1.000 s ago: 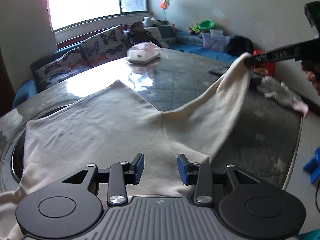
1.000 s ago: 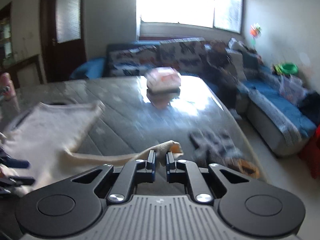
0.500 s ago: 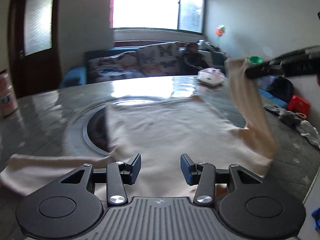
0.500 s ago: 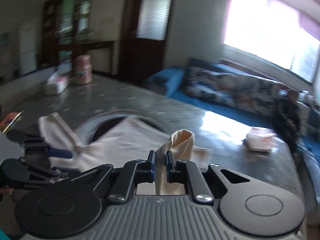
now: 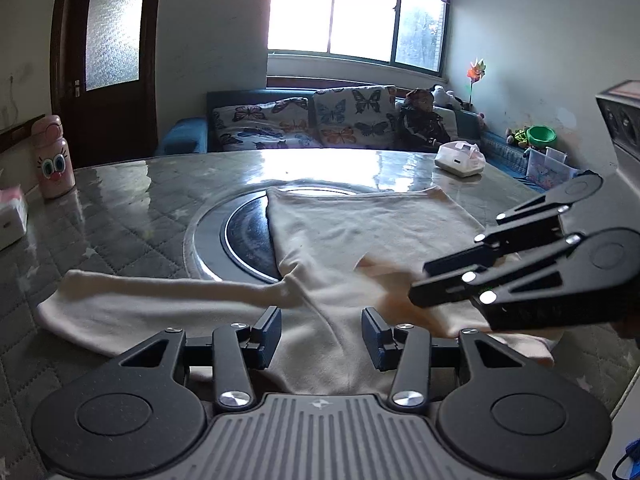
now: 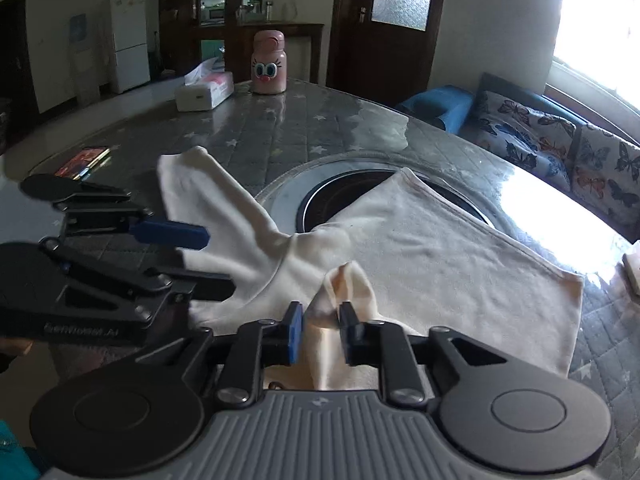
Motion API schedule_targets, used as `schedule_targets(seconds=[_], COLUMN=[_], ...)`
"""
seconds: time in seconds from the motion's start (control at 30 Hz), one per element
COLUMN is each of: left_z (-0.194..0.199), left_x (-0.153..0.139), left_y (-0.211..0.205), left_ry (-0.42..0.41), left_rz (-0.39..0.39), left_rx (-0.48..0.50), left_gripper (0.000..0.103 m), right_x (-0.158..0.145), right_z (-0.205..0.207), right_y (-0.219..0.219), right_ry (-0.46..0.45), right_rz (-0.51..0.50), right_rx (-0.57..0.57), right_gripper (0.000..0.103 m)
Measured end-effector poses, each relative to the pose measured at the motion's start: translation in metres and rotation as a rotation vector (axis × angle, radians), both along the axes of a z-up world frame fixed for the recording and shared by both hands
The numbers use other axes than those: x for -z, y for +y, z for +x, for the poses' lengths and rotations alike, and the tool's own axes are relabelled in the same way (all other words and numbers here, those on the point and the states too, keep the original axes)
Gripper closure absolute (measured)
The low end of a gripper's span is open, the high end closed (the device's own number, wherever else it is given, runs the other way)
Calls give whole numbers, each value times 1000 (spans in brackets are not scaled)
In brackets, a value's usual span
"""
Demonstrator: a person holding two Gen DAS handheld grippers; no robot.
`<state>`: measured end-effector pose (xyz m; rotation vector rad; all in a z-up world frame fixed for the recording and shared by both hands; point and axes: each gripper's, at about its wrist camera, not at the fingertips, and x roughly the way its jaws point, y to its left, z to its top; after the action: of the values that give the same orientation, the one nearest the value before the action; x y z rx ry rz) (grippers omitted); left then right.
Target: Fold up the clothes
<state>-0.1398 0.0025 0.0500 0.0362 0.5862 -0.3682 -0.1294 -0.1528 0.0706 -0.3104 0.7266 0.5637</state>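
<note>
A cream shirt (image 5: 360, 236) lies spread on the grey quilted desk (image 5: 132, 216), partly over the round dark basin (image 5: 248, 236) set into the desk top. One sleeve (image 5: 160, 300) stretches out flat to the left of the left tongs (image 5: 320, 336), whose jaws stand apart over the cloth with nothing pressed between them. The other sleeve (image 6: 344, 296) is folded in over the body and sits between the jaws of the right tongs (image 6: 320, 332), which have just been opening; the pads stand slightly off the cloth. Beyond the left tongs stand a pink bottle (image 6: 269, 62) and a tissue box (image 6: 205, 90) with a tissue sticking out.
</note>
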Motion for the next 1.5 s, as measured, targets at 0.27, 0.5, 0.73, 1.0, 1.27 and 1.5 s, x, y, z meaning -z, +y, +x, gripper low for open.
schedule_targets(seconds=[0.27,0.5,0.73,1.0,1.27,1.5], left_z=[5,20,32,45,48,46], left_x=[-9,9,24,22,23,21], left_y=[-32,-69,-73,-78,-73,-63], left_ry=[-12,43,92,107,111,98], left_rz=[3,18,57,60,47,52], left_rx=[83,153,141,121,103,49], left_gripper=[55,57,57,57,57,57], right_x=[-6,22,20,32,31,33], right_z=[-22,-30,-26,9,-1,-8], right_y=[-65,-118,-134,-131,-133,-125], right_ry=[-2,66,47,28,-3,-11], right_rz=[-9,38,66,83,76,46], right_rx=[117,248,240,268,267,260], right_gripper=[82,82,83,83,83,82])
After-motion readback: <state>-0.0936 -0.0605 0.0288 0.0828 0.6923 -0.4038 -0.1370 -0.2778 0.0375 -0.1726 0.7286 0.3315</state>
